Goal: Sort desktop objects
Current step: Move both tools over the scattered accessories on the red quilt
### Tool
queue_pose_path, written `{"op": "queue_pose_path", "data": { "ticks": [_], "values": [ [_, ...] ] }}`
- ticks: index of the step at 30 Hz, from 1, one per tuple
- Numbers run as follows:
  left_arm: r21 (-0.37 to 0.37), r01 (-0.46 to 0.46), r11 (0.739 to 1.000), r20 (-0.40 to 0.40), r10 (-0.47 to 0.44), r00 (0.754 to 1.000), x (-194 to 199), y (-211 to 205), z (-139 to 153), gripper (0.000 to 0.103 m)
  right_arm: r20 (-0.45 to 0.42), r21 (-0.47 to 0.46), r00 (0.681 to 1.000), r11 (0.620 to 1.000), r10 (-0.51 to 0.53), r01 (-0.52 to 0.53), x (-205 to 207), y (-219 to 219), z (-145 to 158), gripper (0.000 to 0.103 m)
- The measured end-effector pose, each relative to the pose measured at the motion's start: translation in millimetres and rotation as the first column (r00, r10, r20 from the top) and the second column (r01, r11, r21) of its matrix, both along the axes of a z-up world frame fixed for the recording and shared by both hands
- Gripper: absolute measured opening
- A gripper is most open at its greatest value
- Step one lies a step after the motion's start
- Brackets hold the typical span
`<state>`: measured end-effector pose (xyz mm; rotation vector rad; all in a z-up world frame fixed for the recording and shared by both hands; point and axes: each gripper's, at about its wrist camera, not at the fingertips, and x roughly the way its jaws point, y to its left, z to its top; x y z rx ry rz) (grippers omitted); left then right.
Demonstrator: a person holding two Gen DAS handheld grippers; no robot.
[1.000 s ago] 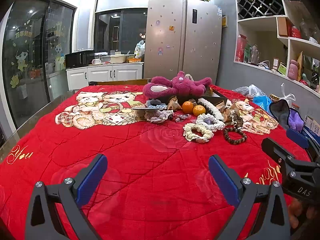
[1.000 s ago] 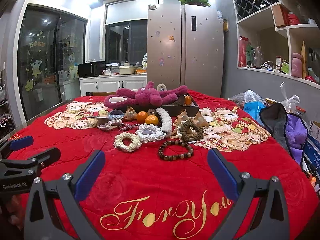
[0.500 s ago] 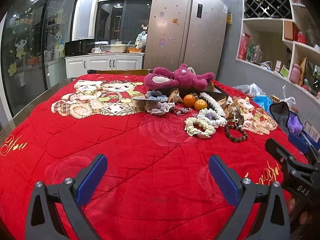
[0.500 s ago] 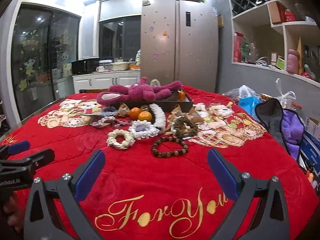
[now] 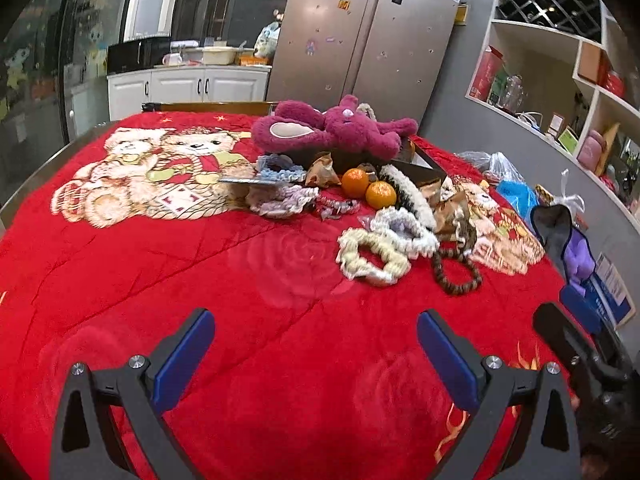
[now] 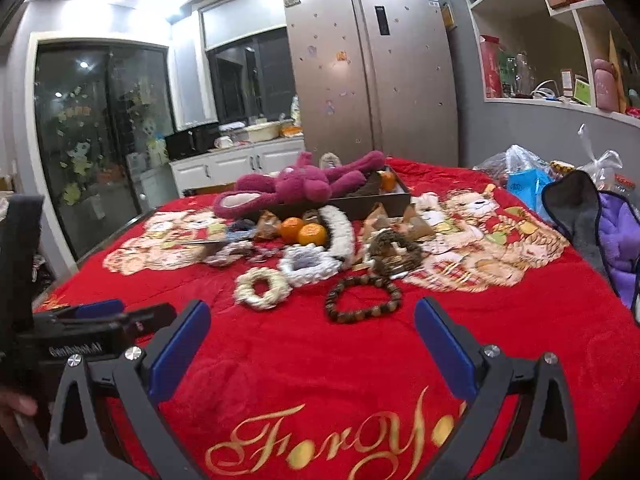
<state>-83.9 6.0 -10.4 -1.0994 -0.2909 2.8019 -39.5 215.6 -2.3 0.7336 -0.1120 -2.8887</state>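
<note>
In the left wrist view, the left gripper (image 5: 316,354) hovered low over a red plush blanket (image 5: 160,280), its two blue-padded fingers spread wide with nothing between them. The right gripper (image 5: 576,344) showed at the right edge, near the blanket's near right corner. Well beyond the fingers lay the clutter to be sorted: a cream scrunchie (image 5: 372,256) nearest, a white-and-lilac scrunchie (image 5: 404,228) touching it on its far side, and a brown bead bracelet (image 5: 456,270) just to its right. Farther off sat two oranges (image 5: 368,188) side by side, with a magenta plush toy (image 5: 332,130) draped over a dark shallow box (image 5: 420,164) behind them. A teddy-bear print (image 5: 160,172) covered the blanket's far left. Behind stood a steel double-door fridge (image 5: 368,32), white cabinets (image 5: 188,88) and wall shelves (image 5: 560,60).

In the right wrist view, the right gripper (image 6: 312,350) was also held low over the blanket (image 6: 520,340), fingers wide apart and holding nothing, above gold script lettering (image 6: 320,440). The left gripper (image 6: 96,316) appeared at the near left. The bead bracelet (image 6: 362,298) lay just beyond the fingers, the cream scrunchie (image 6: 262,288) to its left, the white-and-lilac scrunchie (image 6: 310,264) behind them. The oranges (image 6: 304,232), plush toy (image 6: 296,190) and box (image 6: 360,204) sat farther back. A purple-and-grey garment (image 6: 600,220) lay at the right edge.
</note>
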Motion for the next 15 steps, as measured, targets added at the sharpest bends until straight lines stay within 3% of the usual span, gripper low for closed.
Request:
{"op": "queue_pose_path", "data": {
  "ticks": [3, 6, 15],
  "values": [
    [-0.028, 0.003, 1.0, 0.01, -0.003, 1.0, -15.2, 5.8, 2.5, 0.103, 0.015, 0.036, 1.0, 0.999, -0.022, 0.021, -17.0, 1.0, 2.9, 0.103],
    [-0.051, 0.006, 0.999, 0.023, -0.005, 1.0, -33.1, 11.7, 2.4, 0.103, 0.089, 0.049, 0.996, 0.998, -0.031, 0.027, -41.0, 4.8, 1.9, 0.103],
    [-0.103, 0.036, 0.994, 0.119, -0.024, 0.993, -83.4, 23.3, -18.1, 0.103, 0.237, 0.037, 0.965, 0.993, -0.114, 0.108, -96.9, 28.7, -20.4, 0.103]
  ]
}}
